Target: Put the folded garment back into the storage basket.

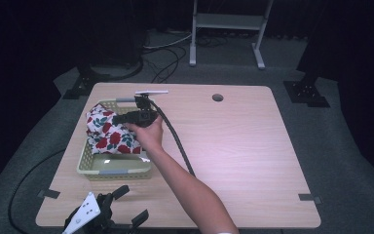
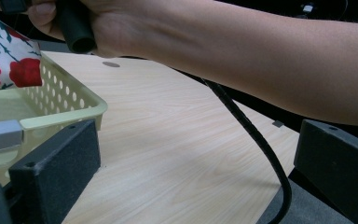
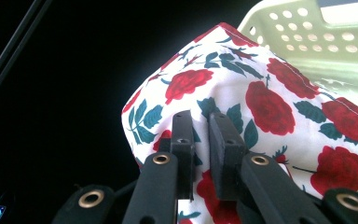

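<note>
Cloth (image 1: pixel 108 132): white fabric printed with red roses and teal leaves, red hem stitched along one edge, bunched into a rumpled heap. It sits in the pale yellow-green perforated basket (image 1: pixel 88 165) at left centre of the high view, piled over the basket's far half and its left rim, near half of the basket floor bare. Right hand-held gripper (image 1: pixel 135 117) is over the cloth, held in the person's hand (image 1: pixel 148 132); in the right gripper view its jaws are nearly together, pinching a fold of the cloth. Left hand-held gripper (image 1: pixel 108 209) lies on the worktop (image 1: pixel 233 146) at the bottom-left edge, jaws spread wide, nothing between them, just beside the basket's near wall.
</note>
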`<move>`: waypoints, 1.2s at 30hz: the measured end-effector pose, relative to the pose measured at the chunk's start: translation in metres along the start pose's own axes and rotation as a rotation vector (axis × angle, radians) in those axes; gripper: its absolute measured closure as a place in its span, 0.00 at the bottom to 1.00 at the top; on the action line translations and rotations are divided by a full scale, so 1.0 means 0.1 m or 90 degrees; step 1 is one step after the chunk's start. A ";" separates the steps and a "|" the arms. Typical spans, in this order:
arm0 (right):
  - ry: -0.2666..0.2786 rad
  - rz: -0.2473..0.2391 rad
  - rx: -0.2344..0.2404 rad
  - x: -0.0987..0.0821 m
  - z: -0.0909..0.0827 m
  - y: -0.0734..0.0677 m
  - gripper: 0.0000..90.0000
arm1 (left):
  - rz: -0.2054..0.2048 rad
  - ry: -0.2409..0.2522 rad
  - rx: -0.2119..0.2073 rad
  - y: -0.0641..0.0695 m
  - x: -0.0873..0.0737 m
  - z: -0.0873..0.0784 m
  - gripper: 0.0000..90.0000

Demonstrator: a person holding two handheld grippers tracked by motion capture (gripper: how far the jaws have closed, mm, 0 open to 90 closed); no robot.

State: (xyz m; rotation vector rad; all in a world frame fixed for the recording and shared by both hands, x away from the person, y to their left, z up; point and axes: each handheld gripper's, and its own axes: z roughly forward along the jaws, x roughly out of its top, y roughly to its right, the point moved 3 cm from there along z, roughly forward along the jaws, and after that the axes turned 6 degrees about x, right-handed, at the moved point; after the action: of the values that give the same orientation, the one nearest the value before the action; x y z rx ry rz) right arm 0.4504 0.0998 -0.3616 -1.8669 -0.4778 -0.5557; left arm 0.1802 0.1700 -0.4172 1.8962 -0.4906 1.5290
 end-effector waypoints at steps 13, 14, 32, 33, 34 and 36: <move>-0.005 0.009 -0.009 -0.04 0.07 0.09 0.90 | -0.001 0.000 -0.001 0.00 0.00 0.00 0.00; -0.004 0.009 -0.010 -0.04 0.07 0.09 0.90 | -0.001 0.000 -0.001 0.00 0.00 0.00 0.00; 0.003 0.023 -0.029 -0.04 0.08 0.18 0.90 | -0.003 0.000 -0.003 0.00 0.00 0.00 0.00; 0.003 0.027 -0.029 -0.04 0.08 0.18 0.90 | -0.003 0.001 -0.003 0.00 0.00 0.00 0.00; 0.002 0.030 -0.029 -0.04 0.09 0.19 0.90 | -0.002 0.001 -0.003 0.00 0.00 0.00 0.00; -0.002 0.034 -0.034 -0.05 0.10 0.20 0.90 | -0.002 0.001 -0.003 0.00 0.00 0.00 0.00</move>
State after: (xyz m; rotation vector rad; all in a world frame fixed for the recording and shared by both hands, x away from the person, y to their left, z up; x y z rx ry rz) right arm 0.4590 0.1018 -0.3829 -1.9263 -0.4177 -0.5352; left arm 0.1802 0.1700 -0.4172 1.8916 -0.4892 1.5263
